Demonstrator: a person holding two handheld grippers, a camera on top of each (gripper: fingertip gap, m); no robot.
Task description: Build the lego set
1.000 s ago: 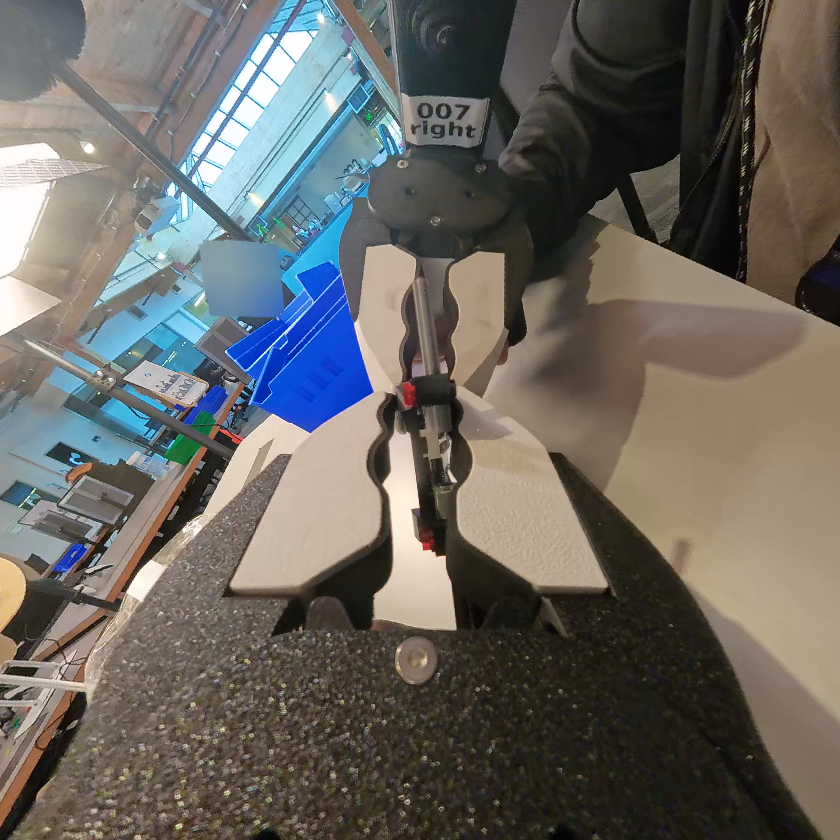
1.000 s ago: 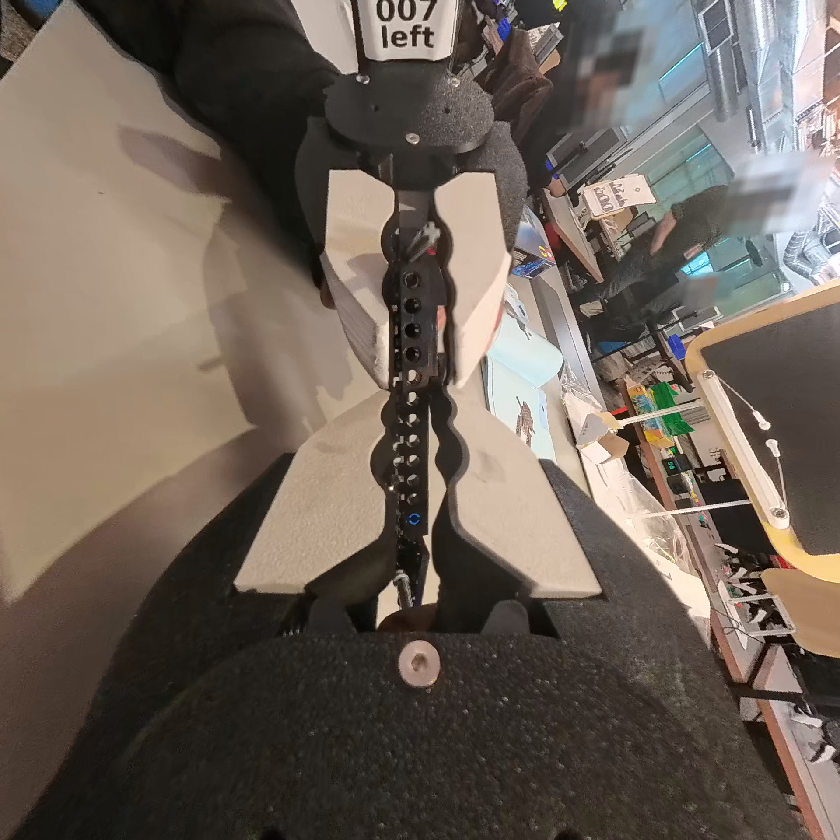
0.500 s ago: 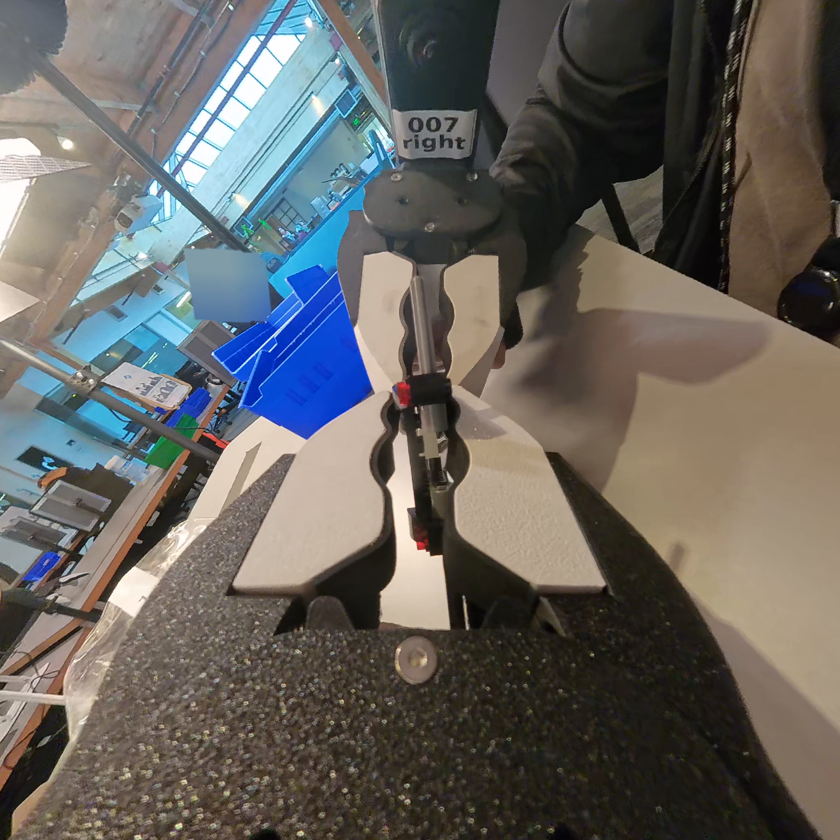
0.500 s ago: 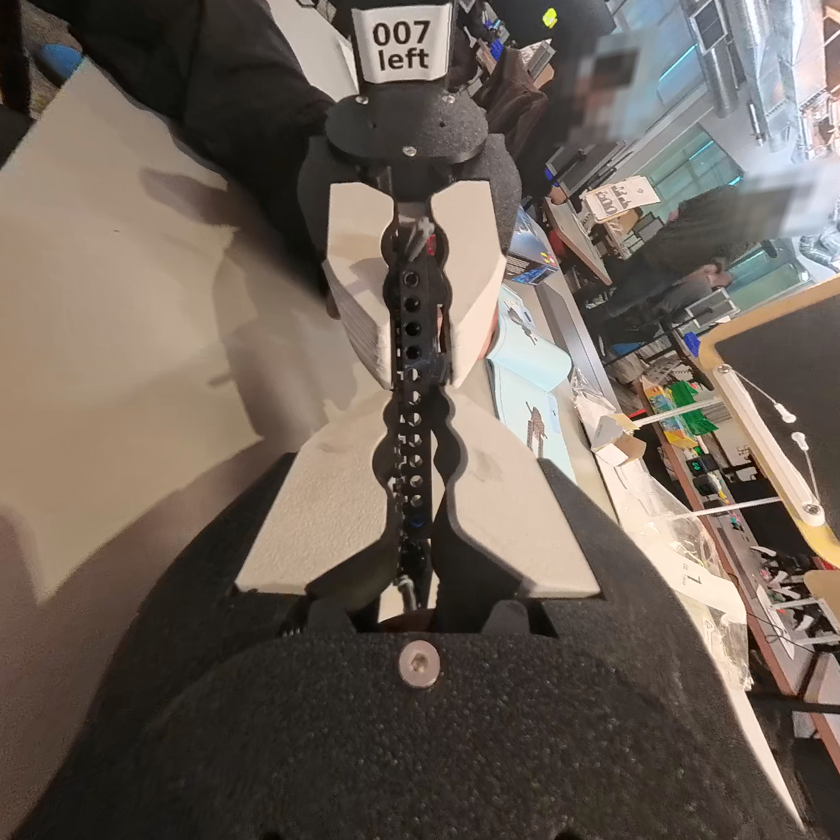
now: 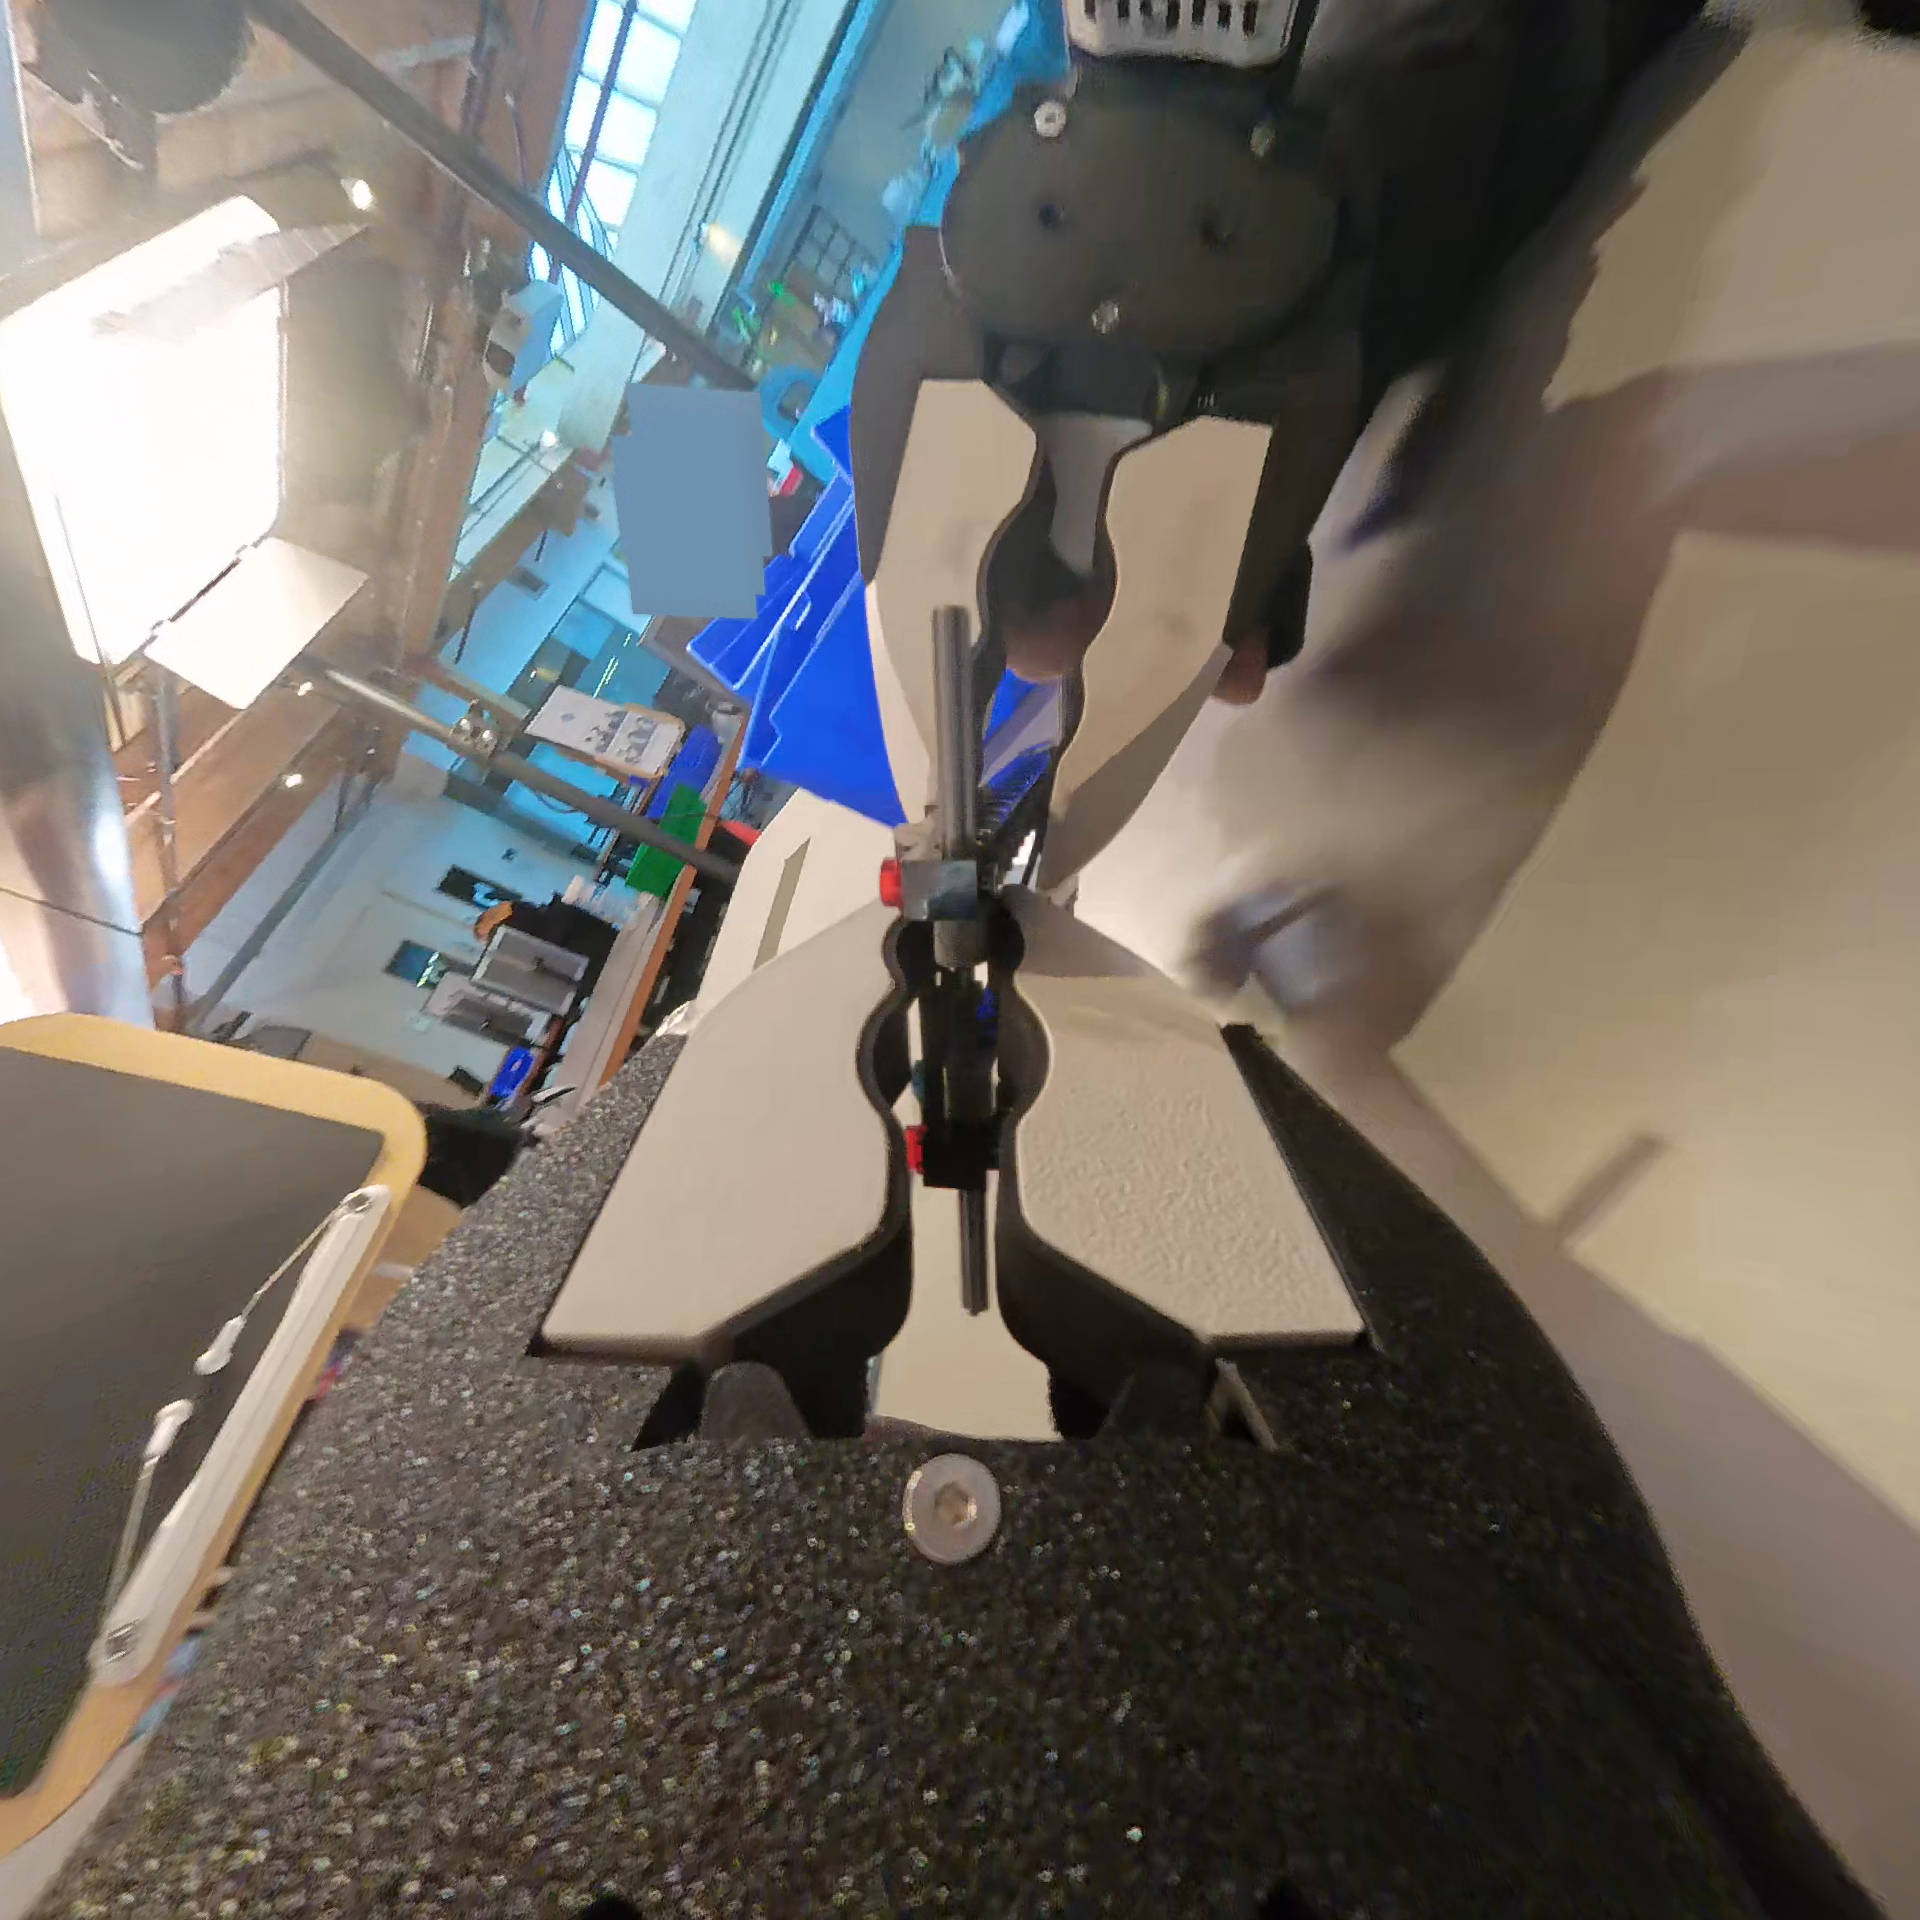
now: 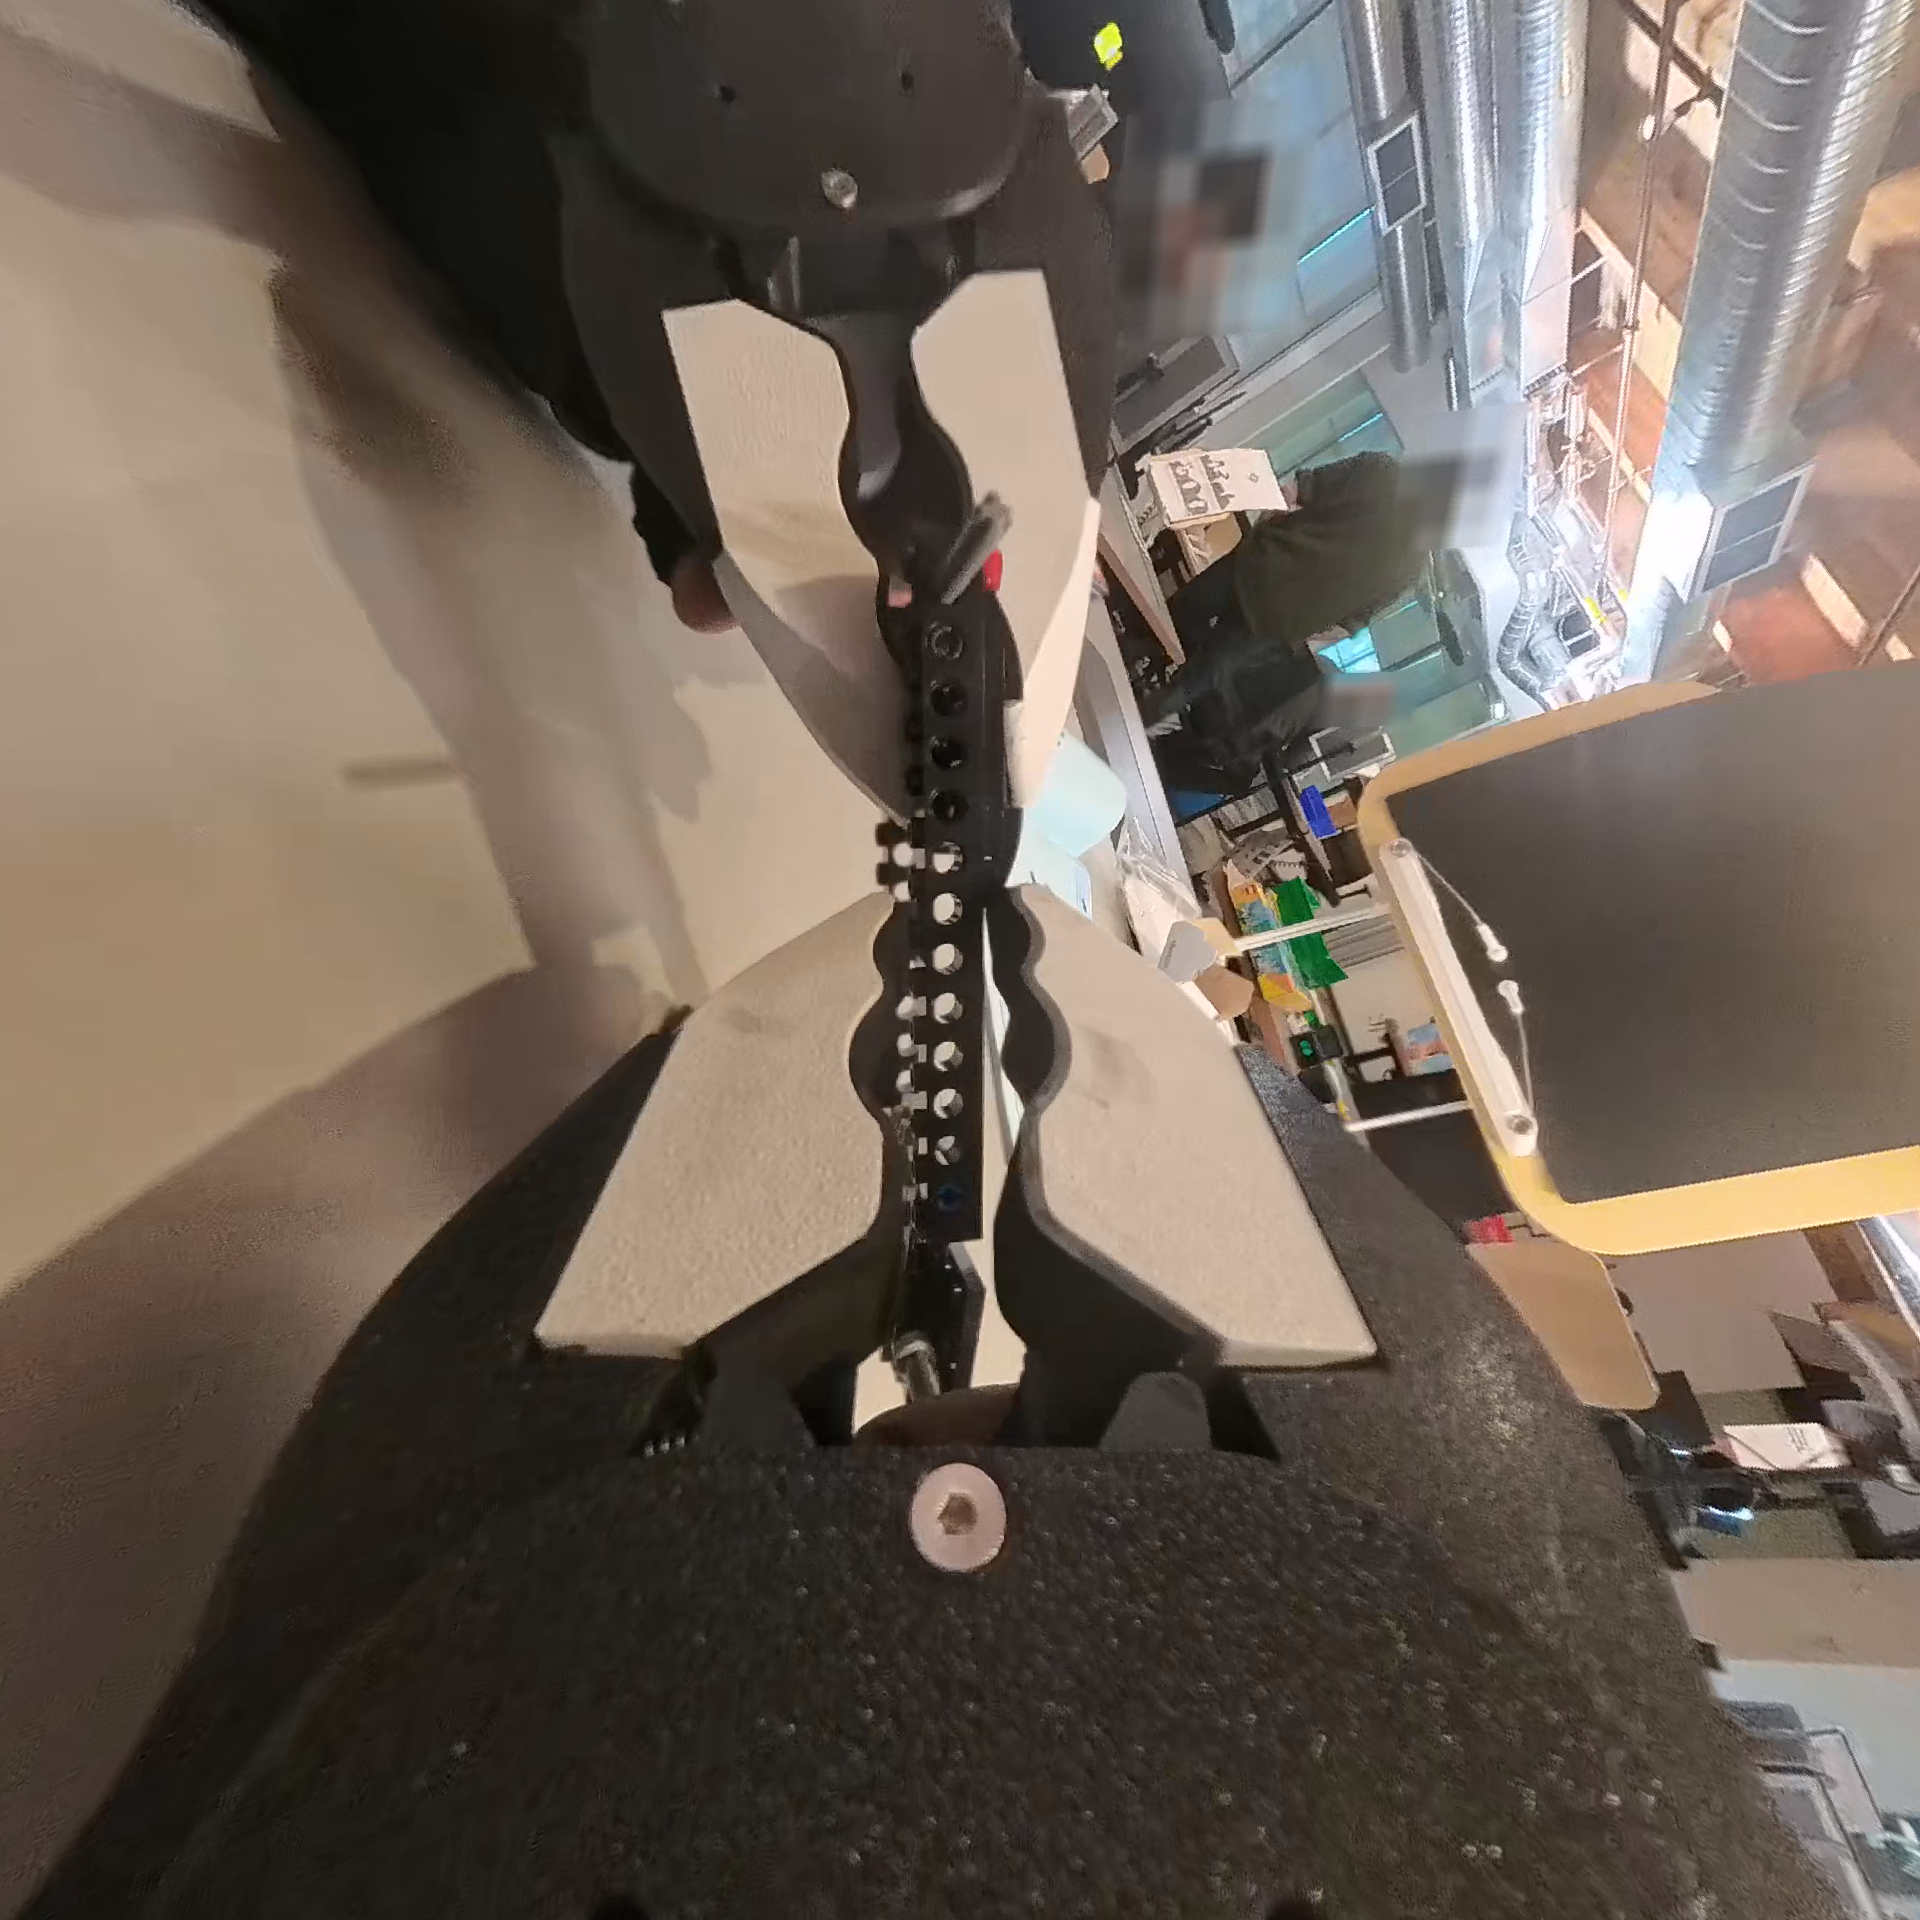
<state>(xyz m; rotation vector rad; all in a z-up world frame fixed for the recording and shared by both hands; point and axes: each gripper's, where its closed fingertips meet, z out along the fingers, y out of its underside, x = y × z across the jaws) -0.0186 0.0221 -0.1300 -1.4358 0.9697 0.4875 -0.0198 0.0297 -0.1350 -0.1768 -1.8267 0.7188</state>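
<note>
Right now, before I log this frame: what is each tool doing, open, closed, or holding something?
Left tool: closed on the black holed beam assembly with its grey rod.
Right tool: closed on the same black holed beam assembly.

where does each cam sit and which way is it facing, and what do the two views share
Left wrist view: on the left gripper, looking along its fingers at the black perforated beam assembly with a grey metal rod and the right gripper opposite; a dark sleeve shows.
Right wrist view: on the right gripper, facing back at the left gripper, workshop behind.
Shared: the beam assembly, both grippers and the white table.
</note>
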